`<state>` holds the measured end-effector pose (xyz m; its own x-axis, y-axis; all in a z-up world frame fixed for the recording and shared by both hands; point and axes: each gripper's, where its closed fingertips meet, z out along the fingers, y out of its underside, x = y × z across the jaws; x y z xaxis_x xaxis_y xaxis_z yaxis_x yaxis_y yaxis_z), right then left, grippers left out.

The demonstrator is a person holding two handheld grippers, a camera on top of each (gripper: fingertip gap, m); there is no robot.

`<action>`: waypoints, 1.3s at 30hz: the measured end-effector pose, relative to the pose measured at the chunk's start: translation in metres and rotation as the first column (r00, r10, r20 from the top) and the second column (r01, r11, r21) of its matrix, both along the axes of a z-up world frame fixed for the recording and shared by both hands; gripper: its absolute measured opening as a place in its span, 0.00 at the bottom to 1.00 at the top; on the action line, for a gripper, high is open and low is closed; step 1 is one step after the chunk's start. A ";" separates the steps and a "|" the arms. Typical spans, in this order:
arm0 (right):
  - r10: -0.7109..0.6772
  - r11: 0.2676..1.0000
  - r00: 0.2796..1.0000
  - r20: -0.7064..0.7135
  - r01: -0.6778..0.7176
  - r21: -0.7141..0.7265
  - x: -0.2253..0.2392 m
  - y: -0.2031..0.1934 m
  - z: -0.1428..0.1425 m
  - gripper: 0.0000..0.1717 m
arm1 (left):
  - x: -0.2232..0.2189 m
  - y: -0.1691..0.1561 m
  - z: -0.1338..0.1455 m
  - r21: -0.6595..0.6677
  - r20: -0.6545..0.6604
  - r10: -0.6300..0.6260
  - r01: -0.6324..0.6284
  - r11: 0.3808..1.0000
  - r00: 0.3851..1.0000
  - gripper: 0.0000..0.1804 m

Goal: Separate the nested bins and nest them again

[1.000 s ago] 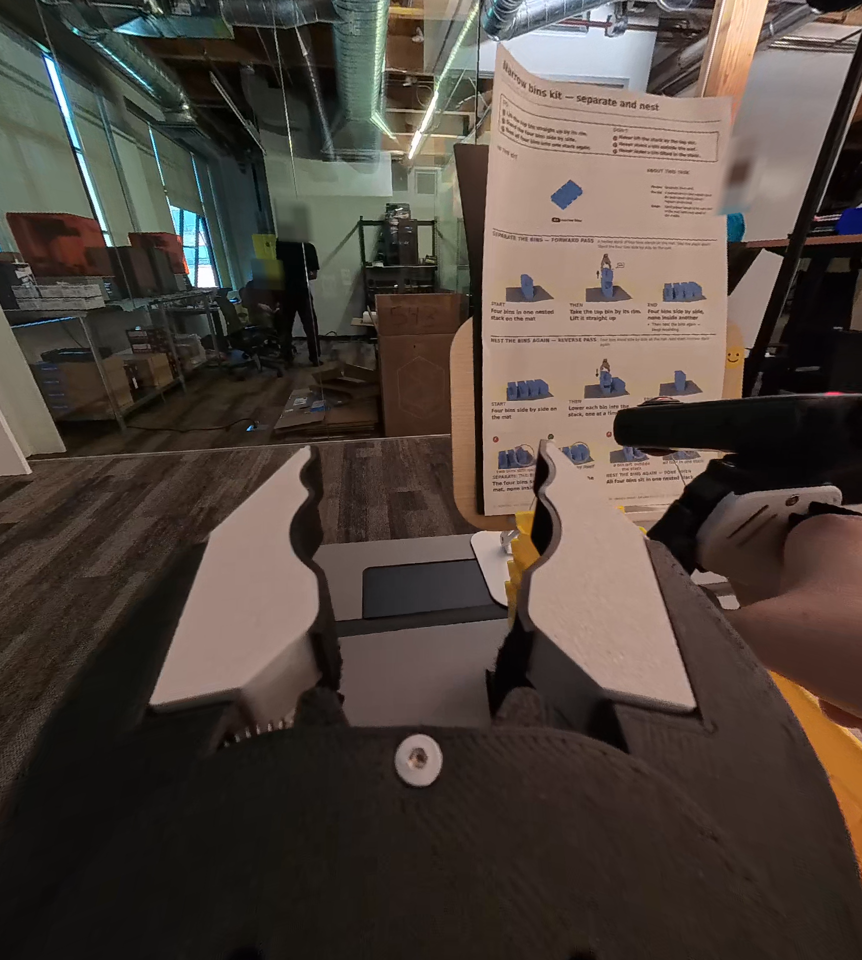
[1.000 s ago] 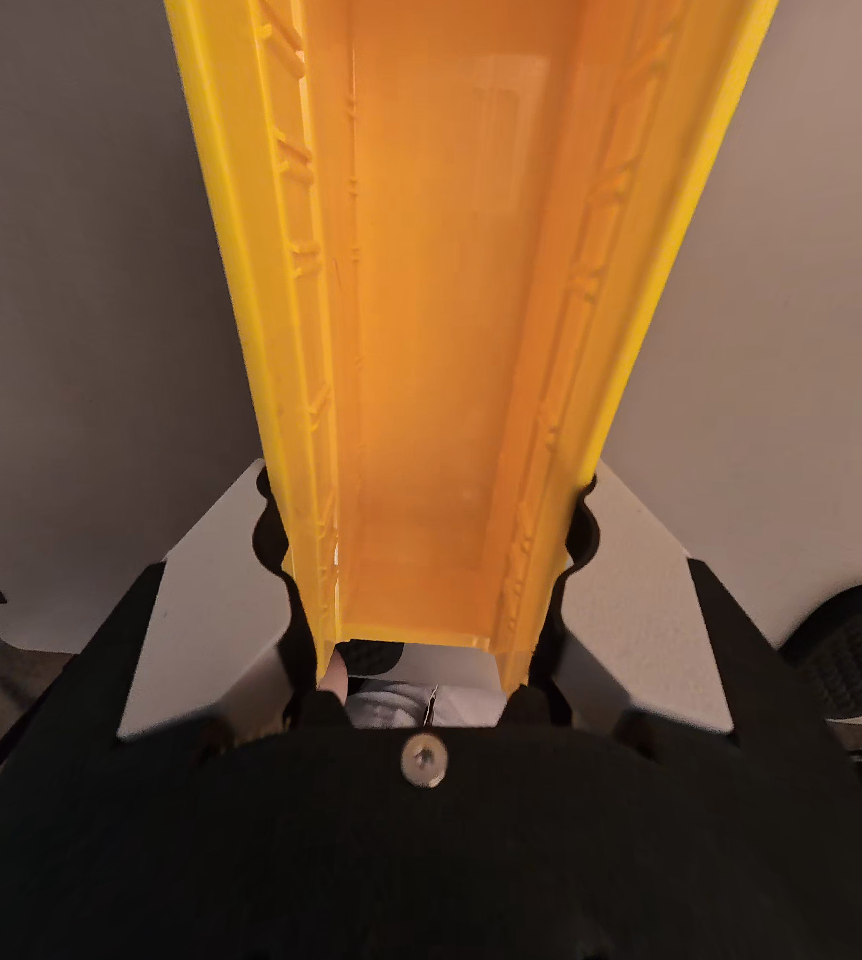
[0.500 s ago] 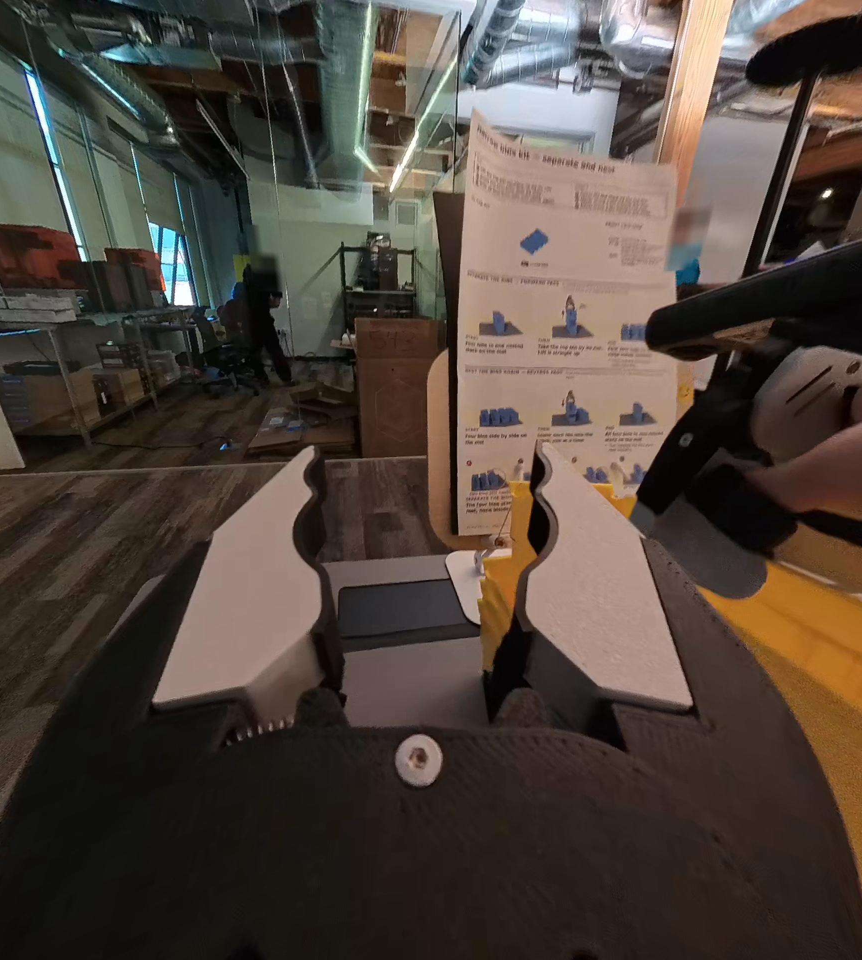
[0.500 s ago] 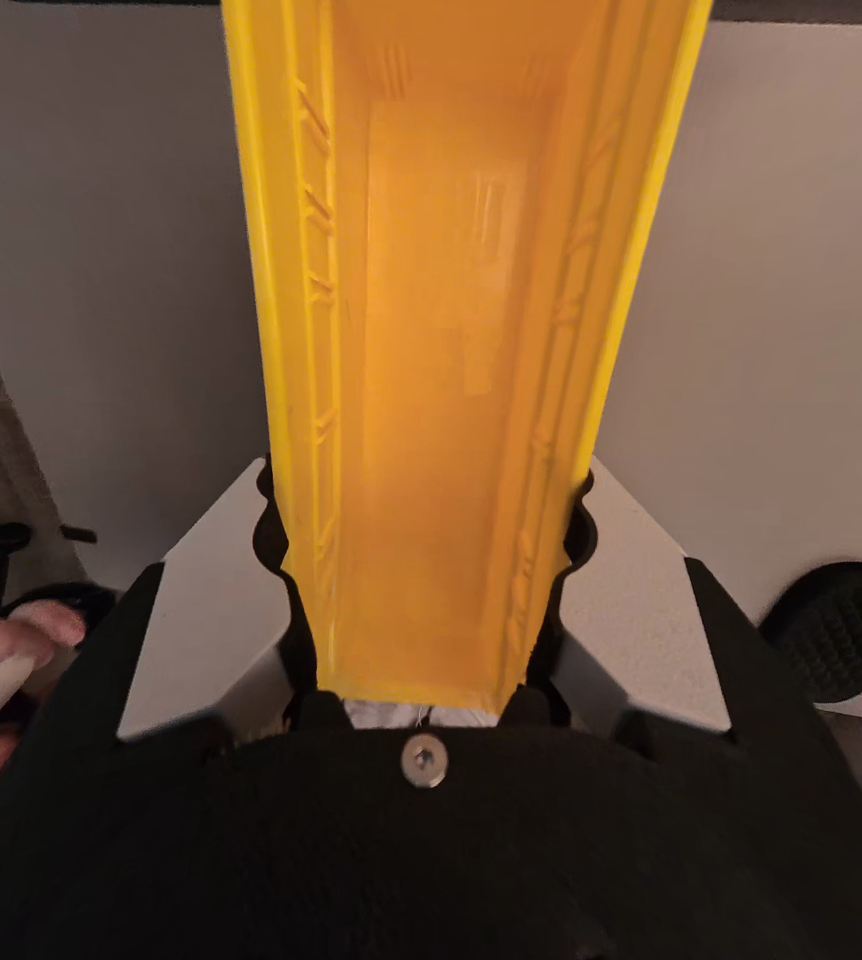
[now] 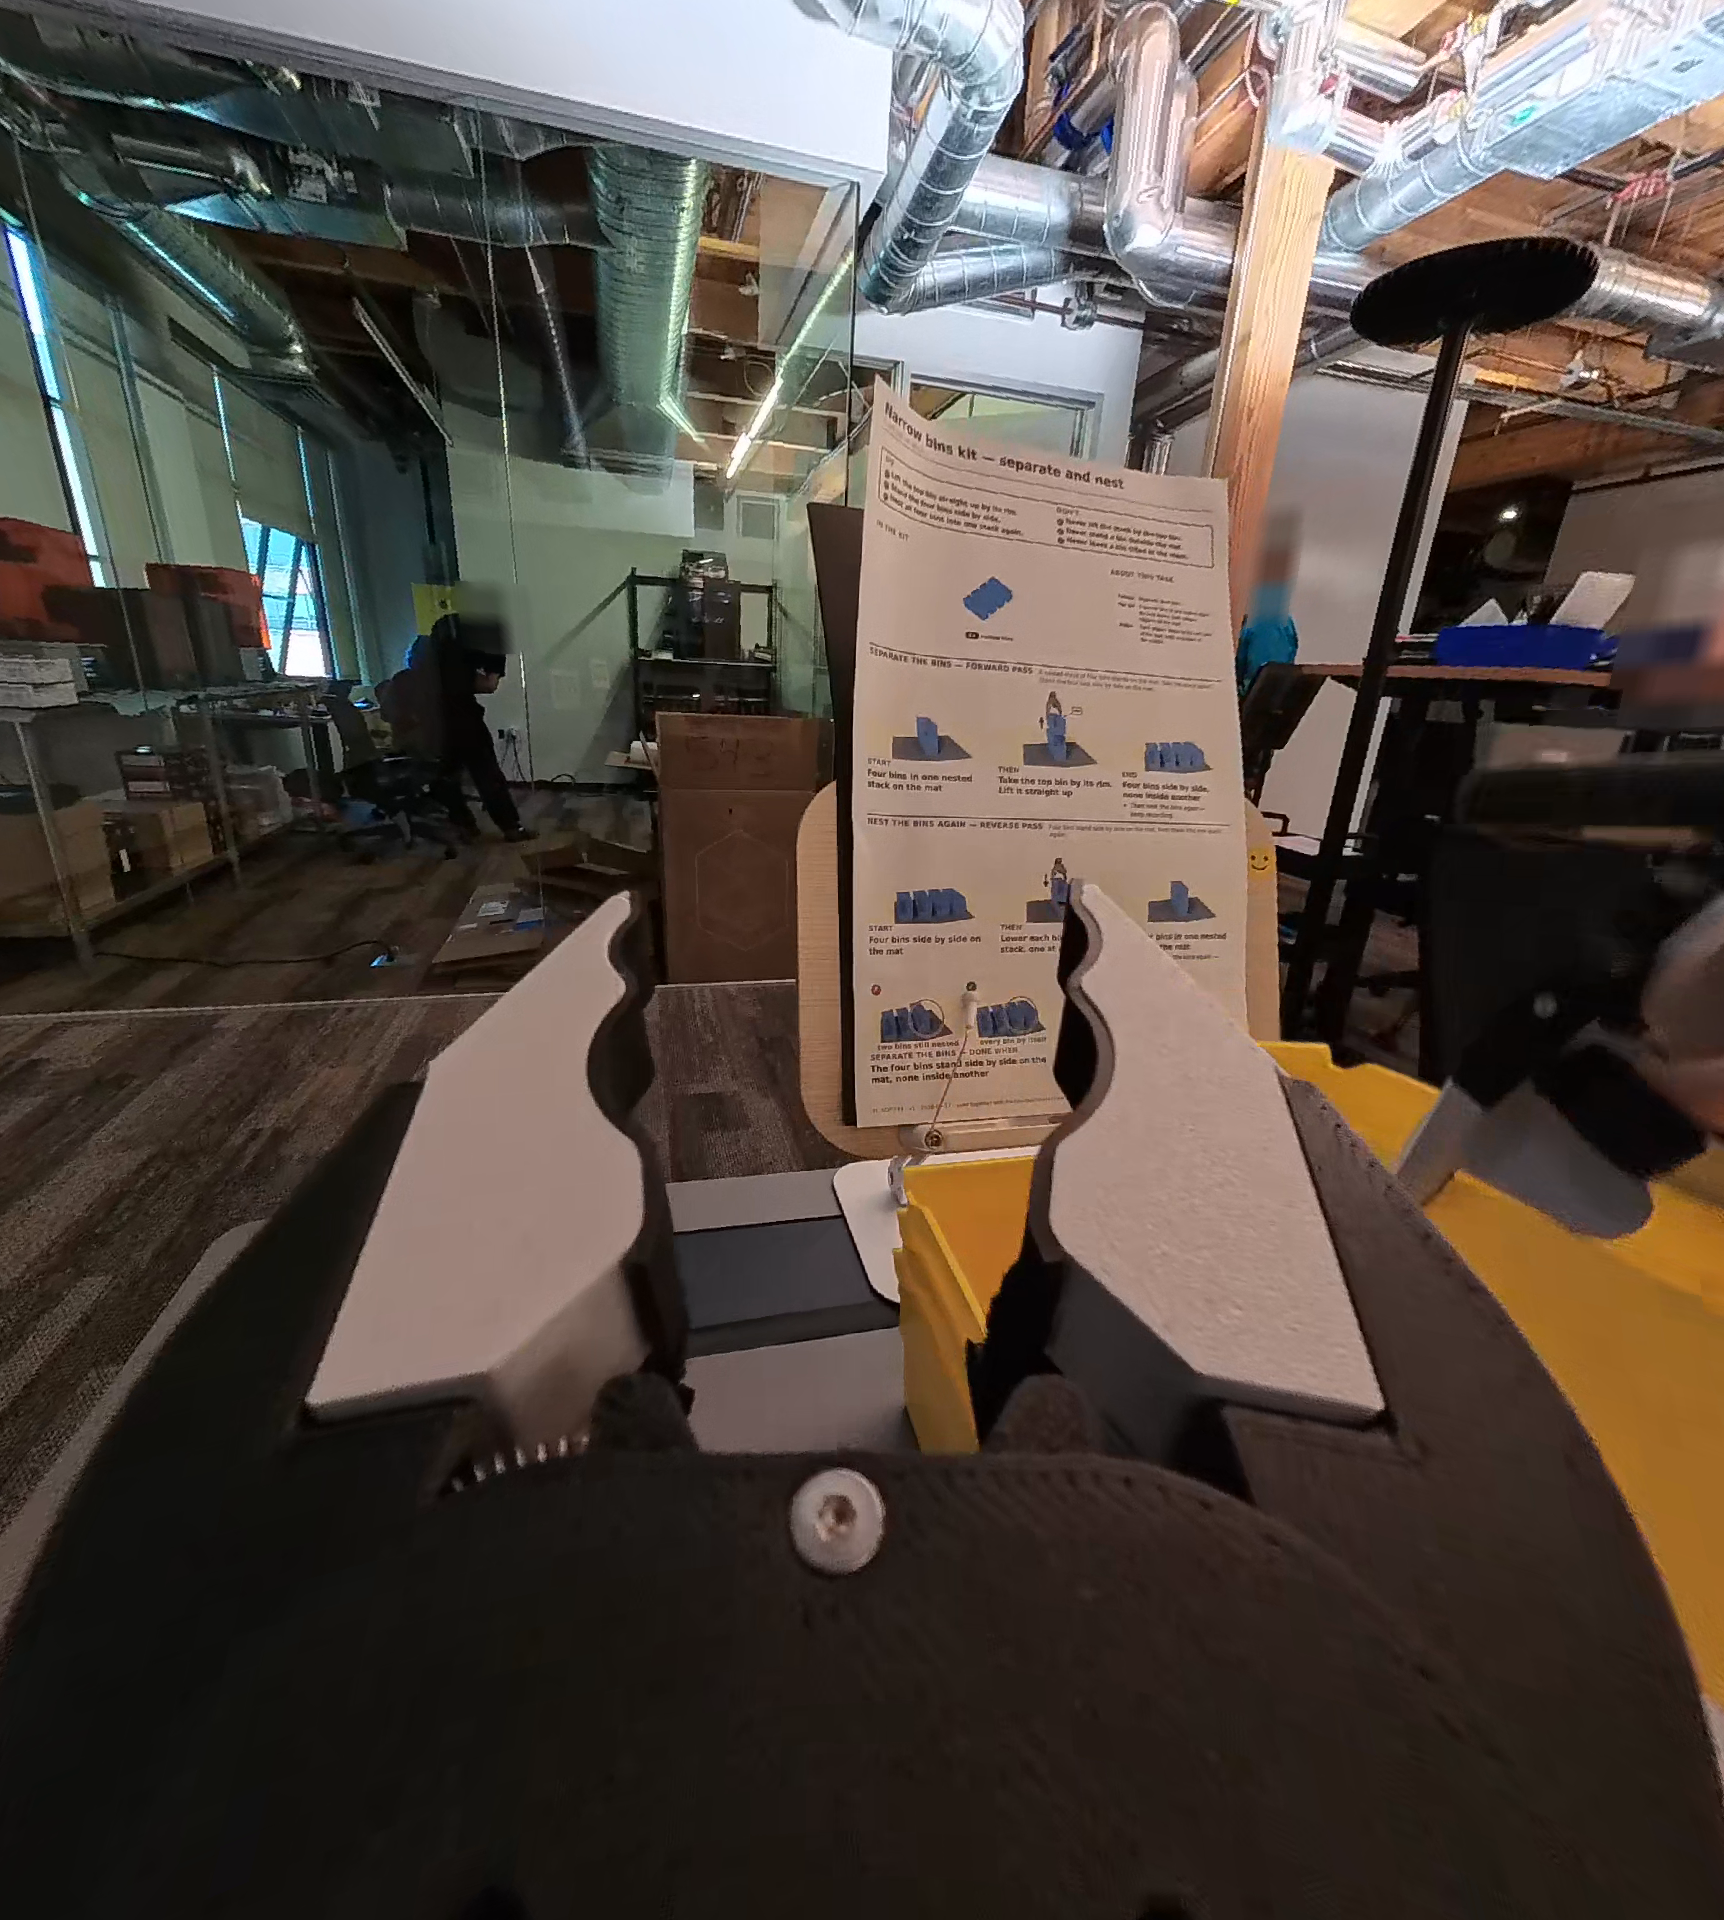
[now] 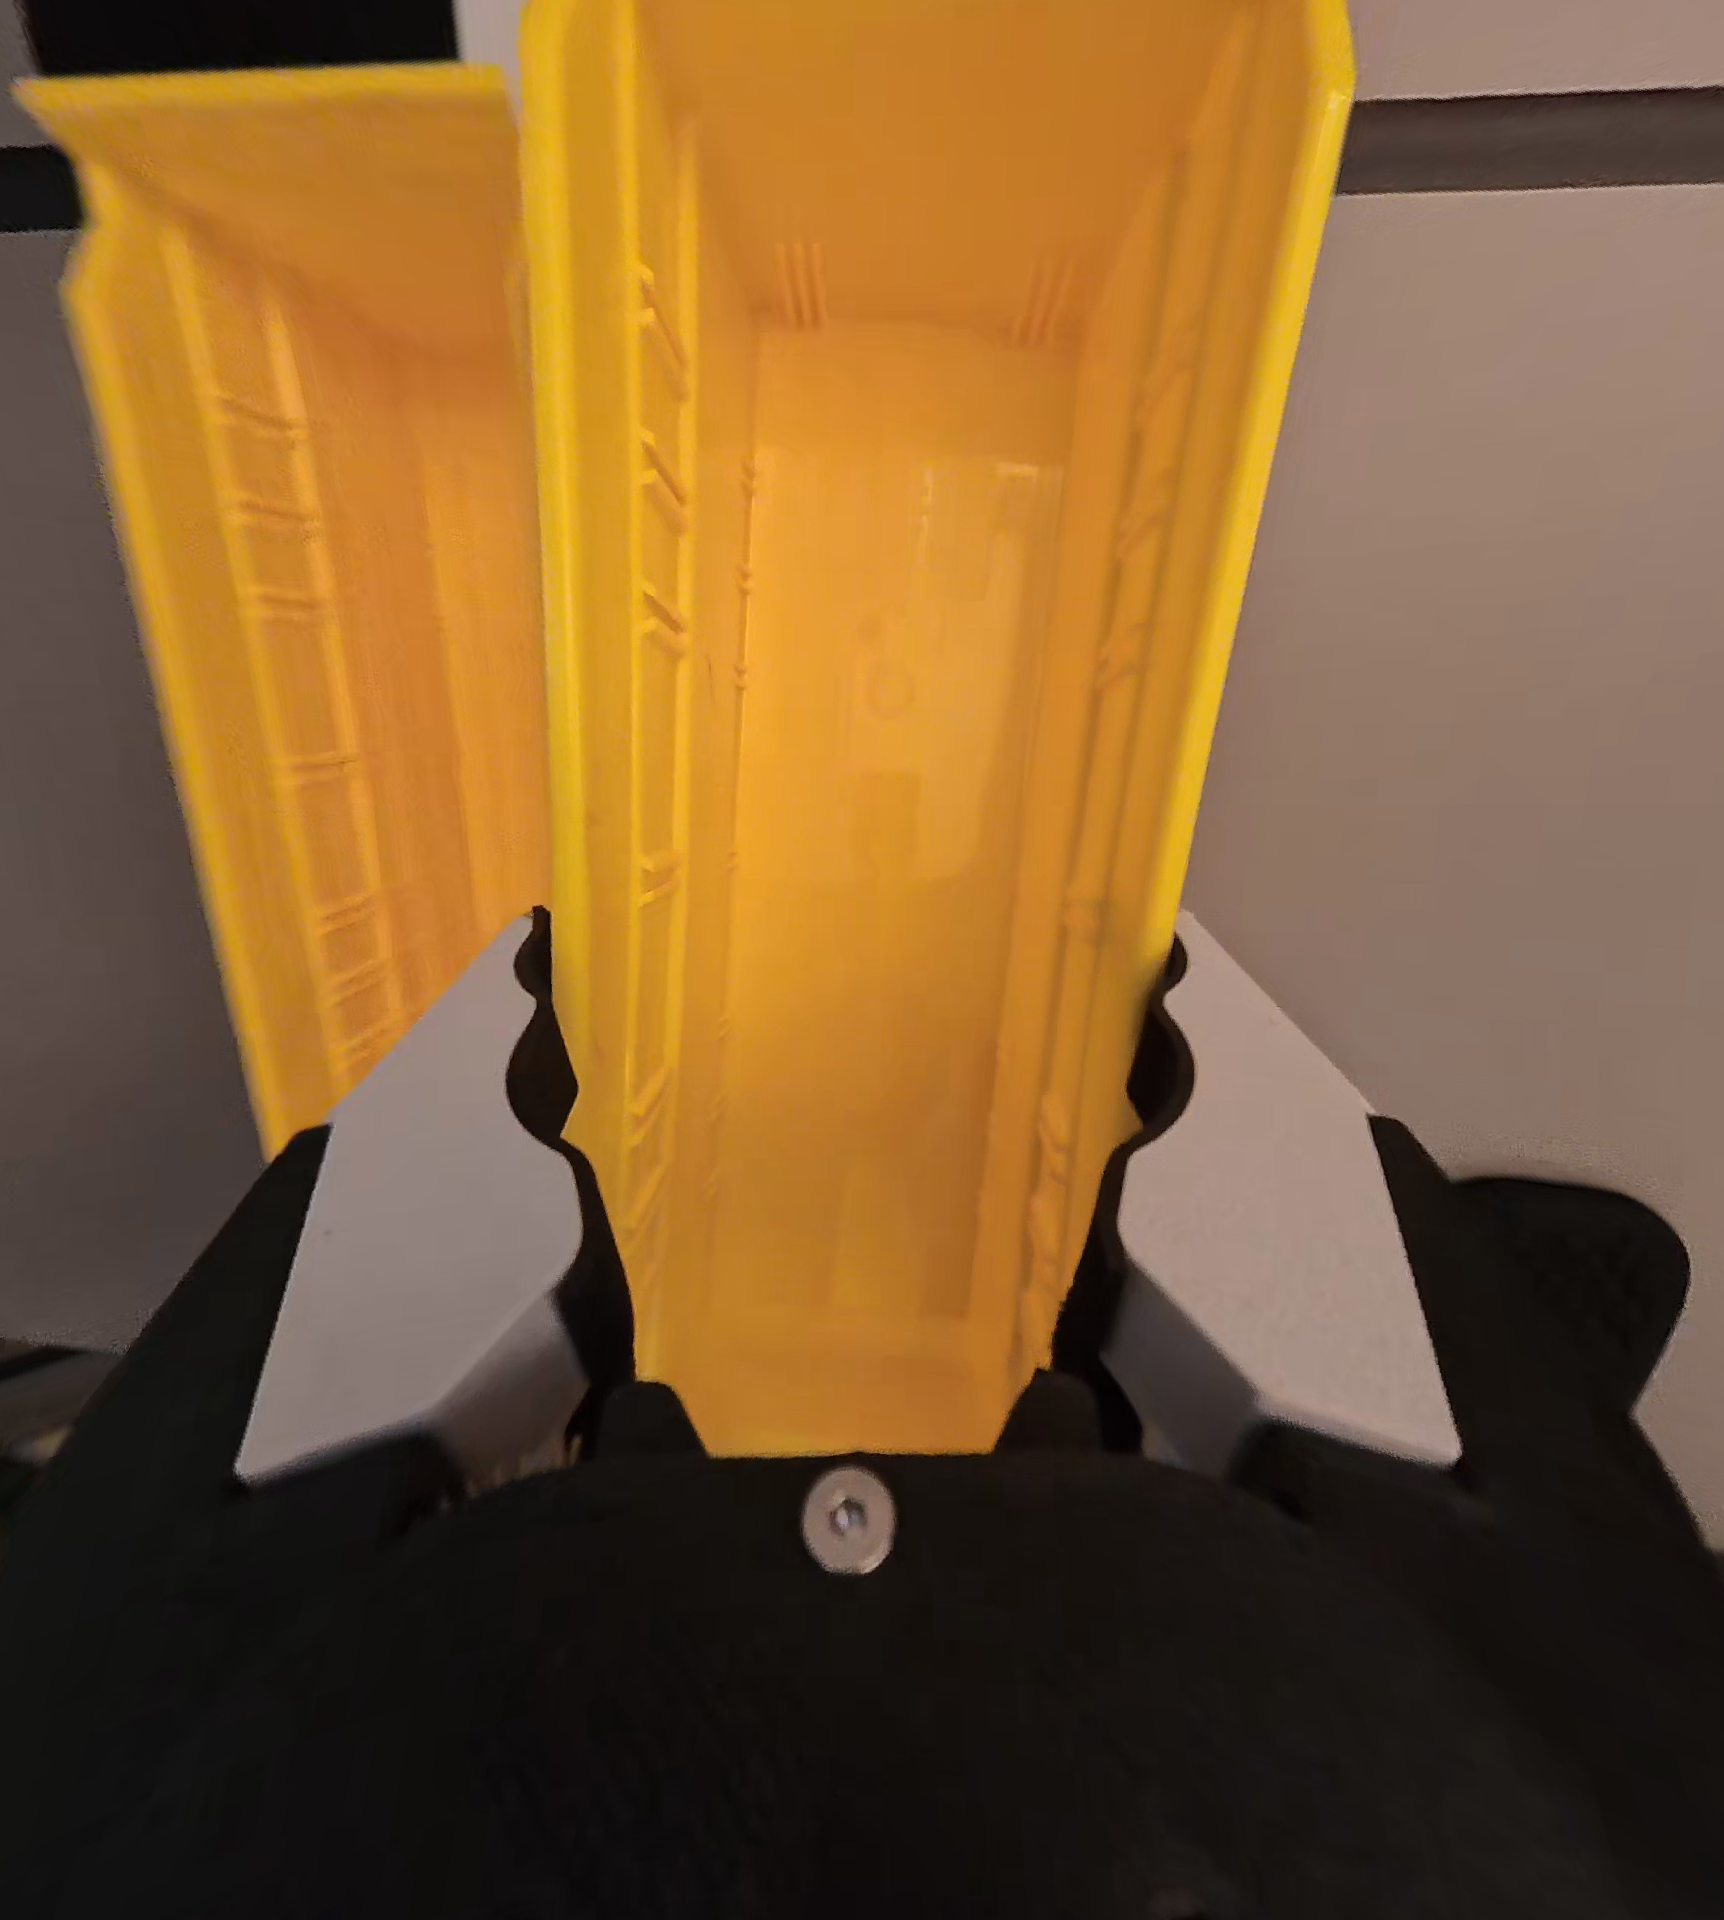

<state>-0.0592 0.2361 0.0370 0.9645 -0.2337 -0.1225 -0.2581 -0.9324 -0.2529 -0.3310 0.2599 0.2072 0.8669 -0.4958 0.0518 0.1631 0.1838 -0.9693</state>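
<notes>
In the left wrist view we see our left claw (image 5: 847, 1049) spread apart with nothing gripped; a long narrow yellow plastic bin (image 5: 951, 1236) sits at its right finger, over the grey desk (image 5: 775, 1382).

In the right wrist view our right claw (image 6: 853, 1039) clamps both walls of the yellow bin (image 6: 889, 831). A second yellow plastic bin (image 6: 318, 623) lies just left of it.

This is an industrial loft workspace, part lab and part storeroom: bare silver ducts (image 5: 951, 156) and timber beams (image 5: 1263, 343) run overhead, glass partitions (image 5: 484, 520) divide the room, metal shelving (image 5: 58, 748) holds boxes, and flattened cardboard (image 5: 494, 925) lies on wood-plank flooring (image 5: 110, 1122).
</notes>
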 end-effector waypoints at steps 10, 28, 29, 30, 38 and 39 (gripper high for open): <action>-0.033 0.999 0.998 0.061 0.031 0.029 0.043 -0.003 -0.108 0.65 | 0.007 -0.004 0.002 0.006 -0.009 -0.017 0.017 1.000 1.000 0.43; -0.013 0.995 0.986 0.165 -0.005 0.103 0.036 0.005 -0.090 0.81 | 0.013 -0.009 0.004 0.001 0.022 -0.082 0.082 0.997 0.996 0.42; -0.005 0.986 0.985 0.170 -0.023 0.165 0.028 0.013 -0.070 0.81 | 0.012 -0.009 0.005 0.003 0.028 -0.082 0.082 0.997 0.996 0.42; 0.005 0.972 0.986 0.166 -0.044 0.232 0.016 0.021 -0.049 0.81 | 0.011 -0.010 0.005 0.004 0.032 -0.083 0.083 0.997 0.996 0.42; 0.146 0.966 0.989 -0.001 -0.142 0.217 -0.118 0.053 -0.036 0.80 | 0.011 -0.007 0.000 -0.028 0.034 -0.100 0.101 0.994 0.994 0.42; 0.145 0.975 0.989 -0.002 -0.143 0.169 -0.126 0.052 -0.045 0.81 | 0.010 -0.007 -0.001 -0.030 0.030 -0.097 0.098 0.995 0.995 0.42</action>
<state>-0.1847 0.2882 -0.0085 0.9845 -0.0671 -0.1622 -0.1287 -0.9045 -0.4066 -0.3209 0.2526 0.2065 0.8125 -0.5755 0.0924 0.2059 0.1351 -0.9692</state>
